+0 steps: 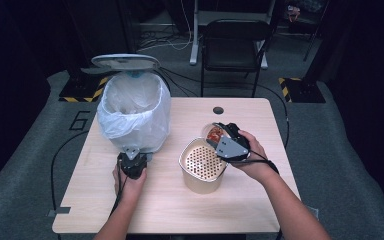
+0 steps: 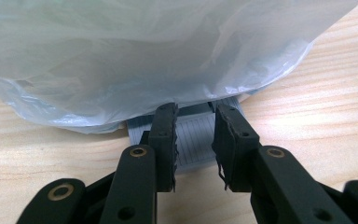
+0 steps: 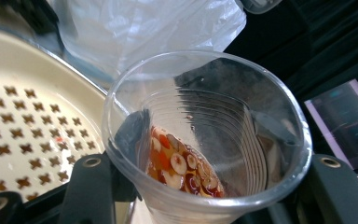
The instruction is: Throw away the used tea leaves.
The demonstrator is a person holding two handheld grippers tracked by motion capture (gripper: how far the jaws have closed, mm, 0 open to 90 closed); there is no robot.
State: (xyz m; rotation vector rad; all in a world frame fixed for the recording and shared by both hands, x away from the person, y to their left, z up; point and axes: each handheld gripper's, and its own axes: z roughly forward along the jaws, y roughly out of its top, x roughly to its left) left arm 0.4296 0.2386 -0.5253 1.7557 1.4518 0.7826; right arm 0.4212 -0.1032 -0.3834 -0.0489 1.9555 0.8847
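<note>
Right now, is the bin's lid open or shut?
Open: the lid stands raised behind the bin, whose white bag gapes upward.

We see a clear, ribbed, glossy plastic cup (image 3: 223,140), a thin, crinkled, translucent plastic bag (image 2: 158,56), a smooth cream strainer (image 3: 23,116) with a faint sheen, matt black claw pads (image 2: 165,140) and a pale, matt wood-grain table (image 1: 170,210).

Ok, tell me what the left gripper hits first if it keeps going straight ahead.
Probably the grey pedal at the bin's foot, already between the jaws of the left gripper; right behind it hangs the plastic liner.
</note>
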